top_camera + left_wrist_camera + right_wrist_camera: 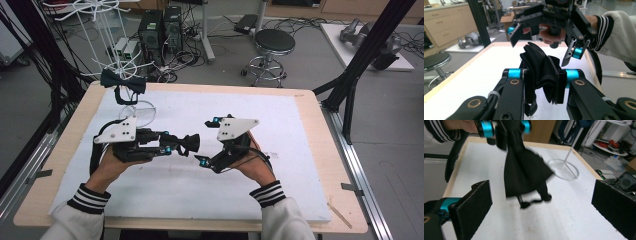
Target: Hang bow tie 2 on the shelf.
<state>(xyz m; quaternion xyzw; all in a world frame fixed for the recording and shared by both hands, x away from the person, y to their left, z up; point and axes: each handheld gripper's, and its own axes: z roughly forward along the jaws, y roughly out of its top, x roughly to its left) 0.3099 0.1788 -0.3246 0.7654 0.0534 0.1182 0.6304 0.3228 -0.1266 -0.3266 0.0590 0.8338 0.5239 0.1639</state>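
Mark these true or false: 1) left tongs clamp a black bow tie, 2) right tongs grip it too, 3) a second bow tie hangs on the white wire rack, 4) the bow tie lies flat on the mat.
1) True: the left tongs are shut on the black bow tie.
2) False: the right tongs stand open, clear of it.
3) True: second bow tie on the white wire rack.
4) False: it is held above the white mat.
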